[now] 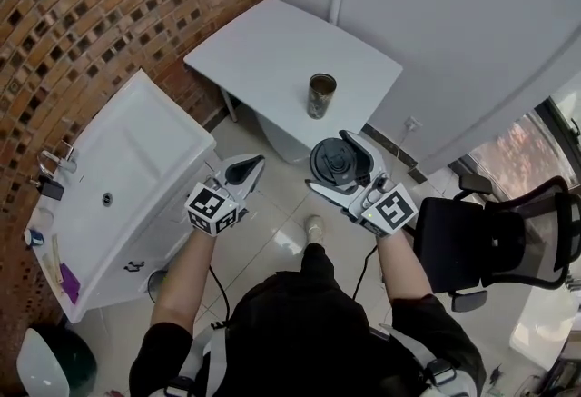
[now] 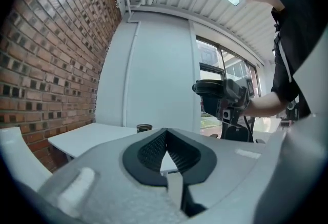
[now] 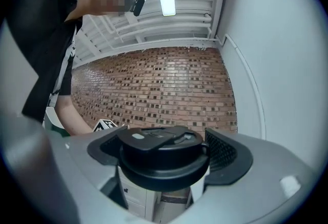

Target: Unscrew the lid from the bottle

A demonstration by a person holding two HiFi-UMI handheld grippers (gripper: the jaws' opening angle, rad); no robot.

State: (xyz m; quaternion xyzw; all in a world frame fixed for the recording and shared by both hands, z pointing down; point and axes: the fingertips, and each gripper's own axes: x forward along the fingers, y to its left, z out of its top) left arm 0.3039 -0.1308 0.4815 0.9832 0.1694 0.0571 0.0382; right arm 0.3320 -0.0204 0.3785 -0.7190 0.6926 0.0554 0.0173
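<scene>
An open dark metal bottle (image 1: 320,95) stands upright near the front edge of a small white table (image 1: 263,50). Its black lid (image 1: 334,159) is off it and held in the air in front of the table, with my right gripper (image 1: 339,166) shut on its sides. The right gripper view shows the lid (image 3: 161,154) filling the space between the pads (image 3: 225,151). My left gripper (image 1: 255,164) hovers to the left at about the same height, shut and empty. In the left gripper view its pads (image 2: 177,154) meet, with the bottle (image 2: 144,128) beyond them.
A white sink cabinet (image 1: 136,177) stands at the left against a brick wall (image 1: 91,14). A black office chair (image 1: 490,241) is at the right. White wall panels (image 1: 436,23) rise behind the table. The person's foot (image 1: 313,227) is on the tiled floor below.
</scene>
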